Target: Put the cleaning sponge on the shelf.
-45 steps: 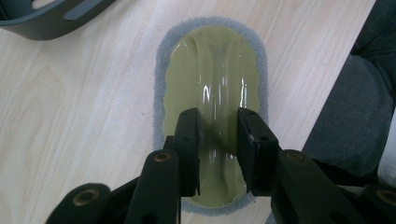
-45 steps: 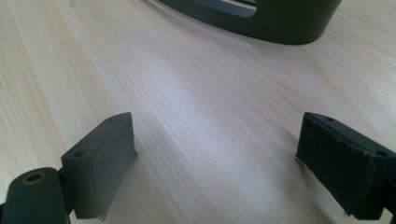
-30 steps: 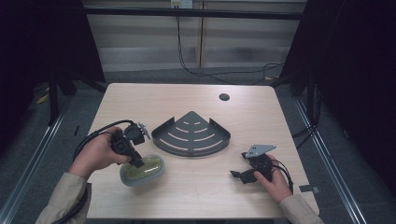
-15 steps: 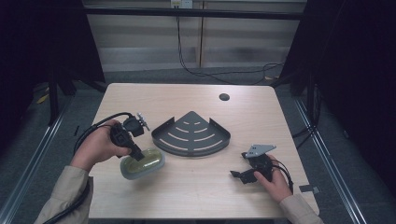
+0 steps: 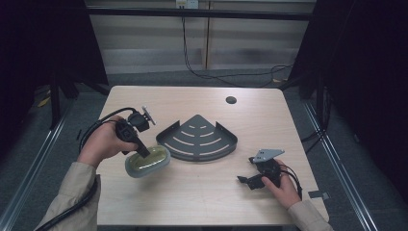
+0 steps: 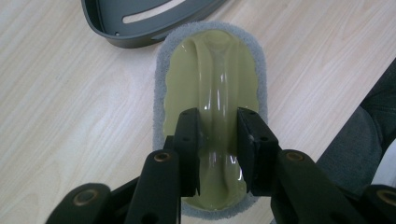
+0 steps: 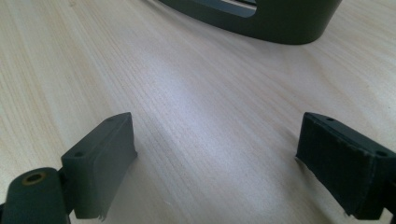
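An oval scrubber with a grey sponge rim and an olive plastic top sits at the table's left, just left of a dark grey corner rack. My left gripper is shut on the raised ridge along its top. In the left gripper view both jaws pinch that ridge on the scrubber, my left gripper pointing toward the rack, whose wall the scrubber's far end nearly meets. My right gripper rests open near the front right, holding nothing. Across bare wood from my right gripper stands the rack's wall.
A small round hole lies in the table's far side. The left gripper's cable loops out over the table's left edge. Dark floor and metal rails surround the table.
My left gripper has carried the scrubber a little farther from the person, closer to the rack's left corner. The right gripper has stayed put.
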`<state>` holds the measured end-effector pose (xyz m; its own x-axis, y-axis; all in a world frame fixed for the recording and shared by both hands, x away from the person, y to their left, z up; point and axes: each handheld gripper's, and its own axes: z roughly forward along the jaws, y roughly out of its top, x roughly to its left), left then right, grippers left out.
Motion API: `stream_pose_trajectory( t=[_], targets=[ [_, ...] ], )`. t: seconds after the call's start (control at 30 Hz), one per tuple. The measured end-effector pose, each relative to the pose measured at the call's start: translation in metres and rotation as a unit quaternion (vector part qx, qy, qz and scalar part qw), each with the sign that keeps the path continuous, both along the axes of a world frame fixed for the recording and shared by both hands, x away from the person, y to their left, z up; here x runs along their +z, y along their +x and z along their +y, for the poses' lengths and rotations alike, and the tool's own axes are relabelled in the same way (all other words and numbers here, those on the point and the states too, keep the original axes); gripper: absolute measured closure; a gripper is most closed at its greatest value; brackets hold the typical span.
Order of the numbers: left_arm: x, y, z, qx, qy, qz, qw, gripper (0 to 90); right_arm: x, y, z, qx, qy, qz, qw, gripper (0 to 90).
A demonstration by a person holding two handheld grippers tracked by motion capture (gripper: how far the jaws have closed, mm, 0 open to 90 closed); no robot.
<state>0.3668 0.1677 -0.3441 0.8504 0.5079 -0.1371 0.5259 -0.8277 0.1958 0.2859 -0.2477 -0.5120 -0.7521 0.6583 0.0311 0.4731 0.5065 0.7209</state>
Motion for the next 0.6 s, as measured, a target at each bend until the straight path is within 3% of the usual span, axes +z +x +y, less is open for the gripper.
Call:
stream_pose_trajectory(
  t=[0.6],
  targets=[
    [0.013,0.015,-0.003,0.02,-0.015,-0.006,0.9997,70.8,0.0,0.0,0.0,0.0,0.0,0.0,1.0,10.7]
  ],
)
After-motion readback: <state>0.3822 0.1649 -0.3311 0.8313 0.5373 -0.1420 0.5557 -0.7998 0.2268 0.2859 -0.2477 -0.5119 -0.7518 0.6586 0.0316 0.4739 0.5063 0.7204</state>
